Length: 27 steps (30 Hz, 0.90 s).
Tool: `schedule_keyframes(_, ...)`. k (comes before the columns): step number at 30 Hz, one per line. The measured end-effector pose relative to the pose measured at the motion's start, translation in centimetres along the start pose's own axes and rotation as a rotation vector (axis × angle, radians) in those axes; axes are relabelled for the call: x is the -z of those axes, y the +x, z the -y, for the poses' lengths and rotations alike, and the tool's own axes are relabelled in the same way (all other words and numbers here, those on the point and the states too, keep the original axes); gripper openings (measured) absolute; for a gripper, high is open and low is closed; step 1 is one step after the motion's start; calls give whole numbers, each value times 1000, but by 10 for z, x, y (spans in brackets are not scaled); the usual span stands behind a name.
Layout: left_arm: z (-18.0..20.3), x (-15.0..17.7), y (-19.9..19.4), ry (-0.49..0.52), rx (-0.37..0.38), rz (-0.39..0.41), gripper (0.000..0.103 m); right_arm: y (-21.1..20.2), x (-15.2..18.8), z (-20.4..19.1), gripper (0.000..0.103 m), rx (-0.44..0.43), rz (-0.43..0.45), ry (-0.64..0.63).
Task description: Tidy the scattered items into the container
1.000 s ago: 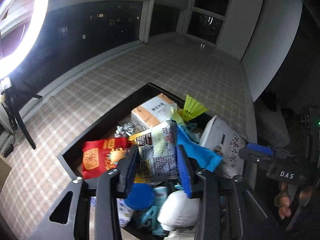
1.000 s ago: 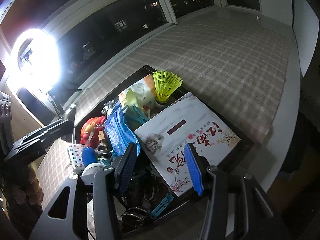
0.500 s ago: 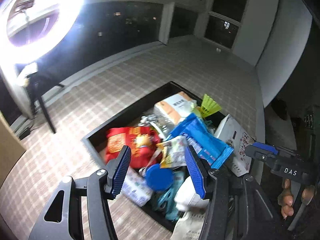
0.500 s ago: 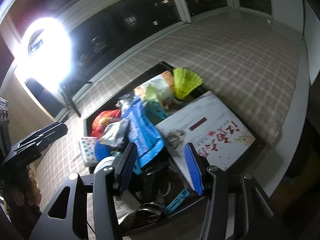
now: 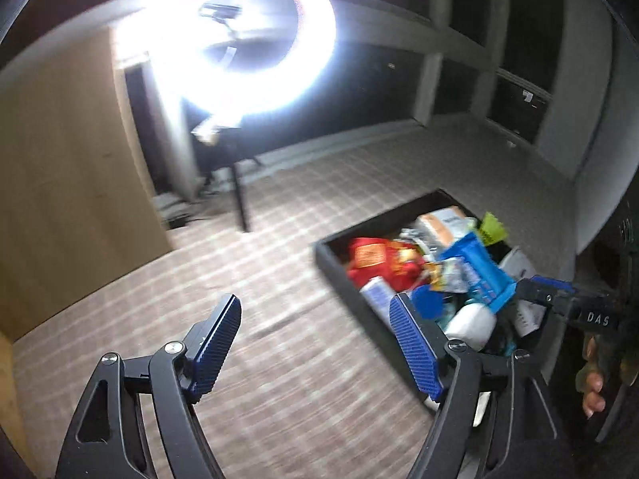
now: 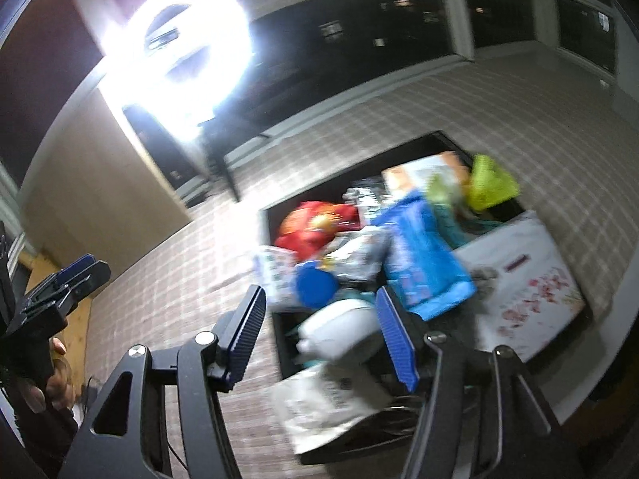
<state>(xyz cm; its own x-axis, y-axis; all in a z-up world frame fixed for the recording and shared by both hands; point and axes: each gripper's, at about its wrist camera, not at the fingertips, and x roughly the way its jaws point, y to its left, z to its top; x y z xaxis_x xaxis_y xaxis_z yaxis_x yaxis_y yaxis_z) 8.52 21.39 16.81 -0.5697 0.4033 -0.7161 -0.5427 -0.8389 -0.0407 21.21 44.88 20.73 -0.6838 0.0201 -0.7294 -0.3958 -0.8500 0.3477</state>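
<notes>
A black tray [image 5: 339, 279] sits on the checked tablecloth, piled with items: a red packet [image 5: 371, 257], a blue packet [image 5: 475, 275], a silver snack packet [image 5: 449, 275], a white box [image 6: 523, 275] and a yellow-green shuttlecock [image 6: 489, 183]. The tray also shows in the right wrist view [image 6: 275, 335]. My left gripper [image 5: 315, 345] is open and empty, held above the cloth left of the tray. My right gripper [image 6: 319, 339] is open and empty, over the tray's near left part. Both views are blurred.
A bright ring light [image 5: 239, 40] on a stand stands beyond the table's far edge, beside a wooden panel [image 5: 60, 183]. Dark windows [image 6: 359, 40] run behind. The tablecloth [image 5: 279, 379] spreads left of the tray. The right gripper shows at the right edge of the left wrist view [image 5: 571, 307].
My left gripper let go of the silver snack packet over the tray, opened wide and swung left off the tray. My right gripper drew back and to the left.
</notes>
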Motion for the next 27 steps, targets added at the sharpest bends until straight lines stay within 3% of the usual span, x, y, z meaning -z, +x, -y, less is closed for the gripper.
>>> schedule_keyframes(6,-43,36,-43,-110,-110,19,77,13,9,-51,60,-70,-41,-74)
schedule_keyframes(10,-71,64,-66,-172,-186,5,77,15,21,-87,66,-115,-51,-118)
schedule_keyframes(17,-110,110,-103,-293,-235,-17,77,7,52,-155,72,-121,-33,-278)
schedule_keyframes(27,-142,155,-127,-399,-310,-30,78,15,87,-209,74,-177,-38,-396)
